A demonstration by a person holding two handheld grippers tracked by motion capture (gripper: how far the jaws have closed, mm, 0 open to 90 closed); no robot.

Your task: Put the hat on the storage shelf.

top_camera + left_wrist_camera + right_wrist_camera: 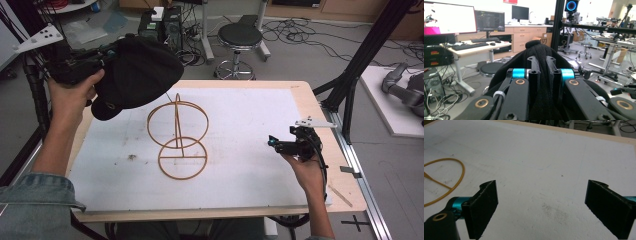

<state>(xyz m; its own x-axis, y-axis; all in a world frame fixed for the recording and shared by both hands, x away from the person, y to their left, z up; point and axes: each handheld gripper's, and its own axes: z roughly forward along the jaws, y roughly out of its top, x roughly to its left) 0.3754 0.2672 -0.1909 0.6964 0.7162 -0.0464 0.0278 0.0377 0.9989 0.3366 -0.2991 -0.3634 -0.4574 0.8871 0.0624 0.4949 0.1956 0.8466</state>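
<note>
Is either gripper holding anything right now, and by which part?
The left gripper is shut on the black hat, pinching a fold of its fabric; which part cannot be told. The right gripper is open, holding nothing.

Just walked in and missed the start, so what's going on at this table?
A person is working with a hand-held tool in each hand. The left tool is shut on a black hat, holding it in the air over the table's far left corner, up beside the top ring of a gold wire stand that sits mid-table on the white mat. The right tool is open and empty, low over bare mat to the stand's right.
</note>
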